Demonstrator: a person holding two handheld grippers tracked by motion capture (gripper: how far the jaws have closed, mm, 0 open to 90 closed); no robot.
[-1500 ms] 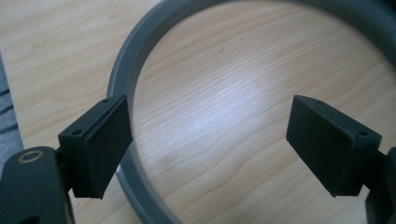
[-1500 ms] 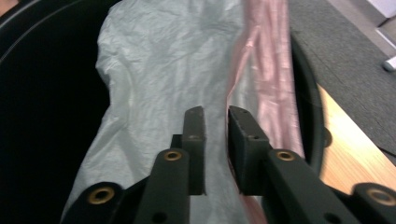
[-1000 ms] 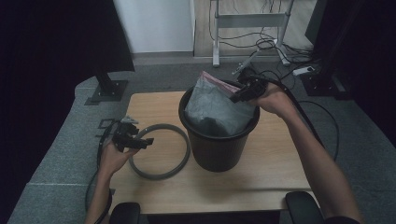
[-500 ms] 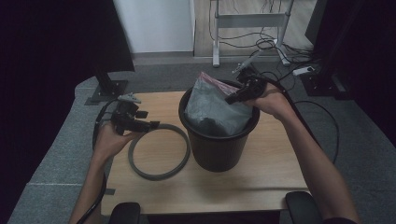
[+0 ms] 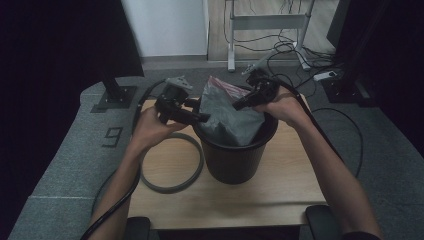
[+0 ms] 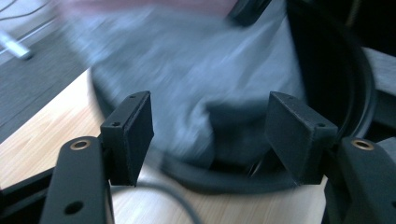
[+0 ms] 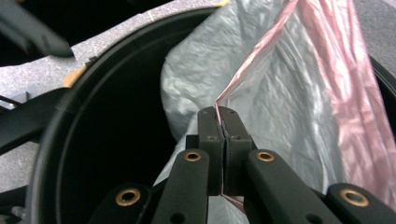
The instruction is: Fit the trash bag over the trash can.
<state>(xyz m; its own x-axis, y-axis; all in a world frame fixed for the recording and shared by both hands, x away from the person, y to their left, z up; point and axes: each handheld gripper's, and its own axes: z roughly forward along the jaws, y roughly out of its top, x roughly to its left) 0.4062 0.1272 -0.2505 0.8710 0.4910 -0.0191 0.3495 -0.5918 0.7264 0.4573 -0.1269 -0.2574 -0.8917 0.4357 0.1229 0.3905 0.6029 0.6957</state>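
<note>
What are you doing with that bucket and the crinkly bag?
A person is fitting a grey bag with a pink edge into a black bucket on a wooden table. The right gripper is pinched shut on the bag's edge, holding it up at the bucket's rim. The left gripper is reaching toward the bag on the other side; its jaws stand apart and have nothing between them yet. A grey ring lies flat on the table beside the bucket.
</note>
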